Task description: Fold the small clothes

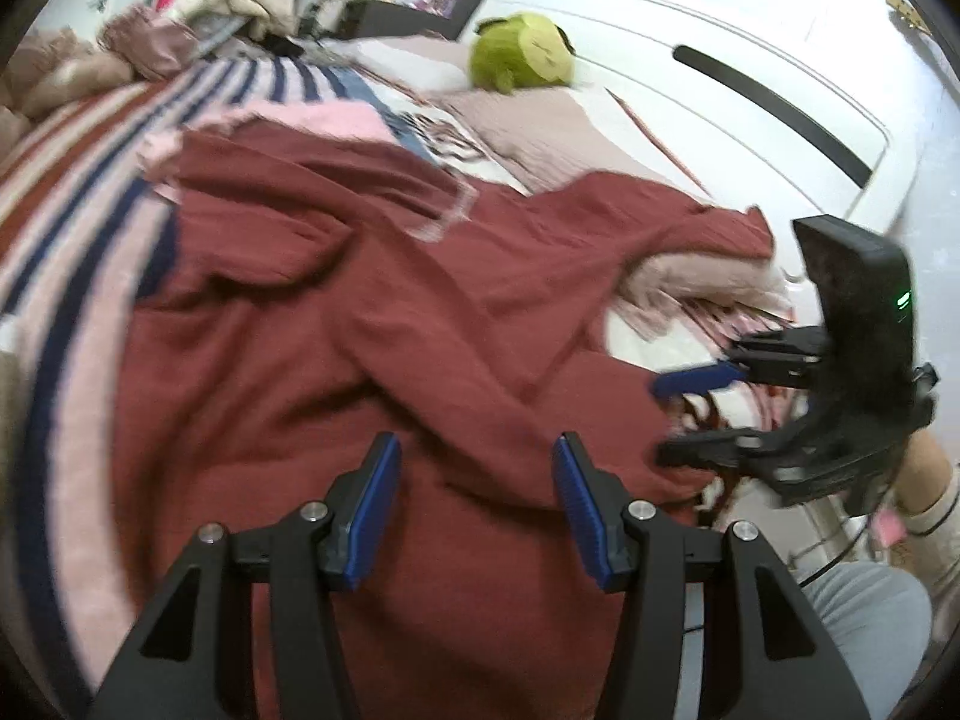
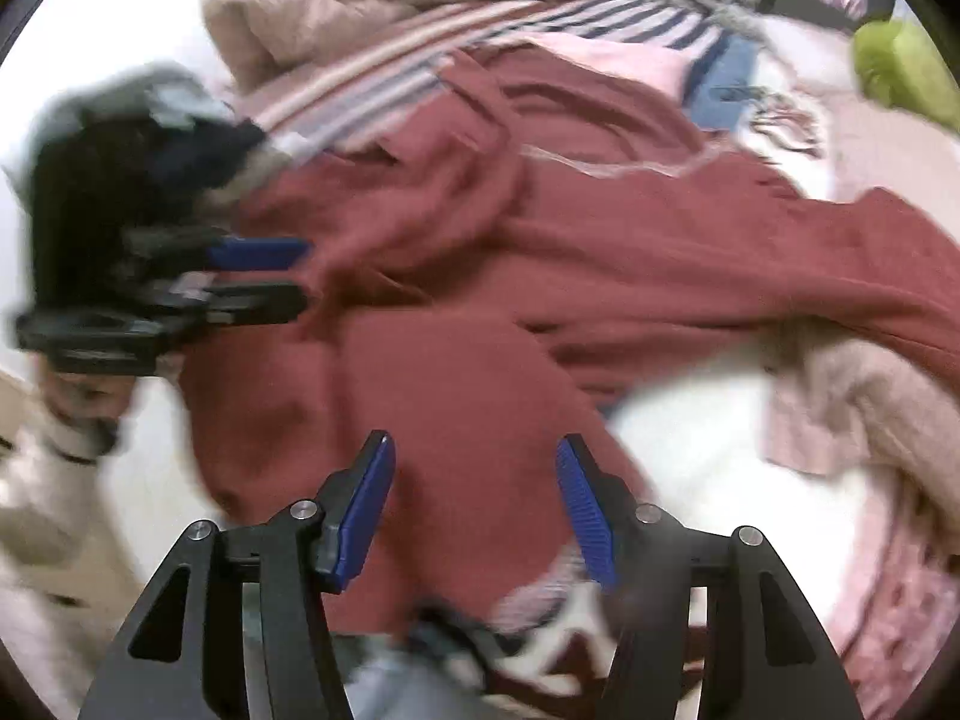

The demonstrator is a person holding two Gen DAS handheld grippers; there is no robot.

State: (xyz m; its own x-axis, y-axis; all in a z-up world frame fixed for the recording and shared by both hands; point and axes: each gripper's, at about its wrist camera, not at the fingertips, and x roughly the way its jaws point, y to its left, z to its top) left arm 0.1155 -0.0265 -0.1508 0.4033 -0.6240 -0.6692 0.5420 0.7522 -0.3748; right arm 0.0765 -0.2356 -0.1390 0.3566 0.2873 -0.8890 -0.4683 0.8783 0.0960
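A dark red garment (image 1: 372, 300) lies crumpled and spread on the bed; it also fills the right wrist view (image 2: 540, 276). My left gripper (image 1: 477, 450) is open and empty, hovering over the garment's near part. It also shows at the left of the right wrist view (image 2: 300, 276). My right gripper (image 2: 474, 456) is open and empty above the garment's lower edge. In the left wrist view the right gripper (image 1: 660, 420) is at the garment's right edge, blurred by motion.
A striped blanket (image 1: 78, 192) lies under the garment at left. A pink cloth (image 1: 312, 120) and a beige cloth (image 2: 852, 396) lie beside it. A green plush toy (image 1: 522, 51) sits by the white headboard (image 1: 750, 78). Piled clothes (image 1: 228, 6) are at the back.
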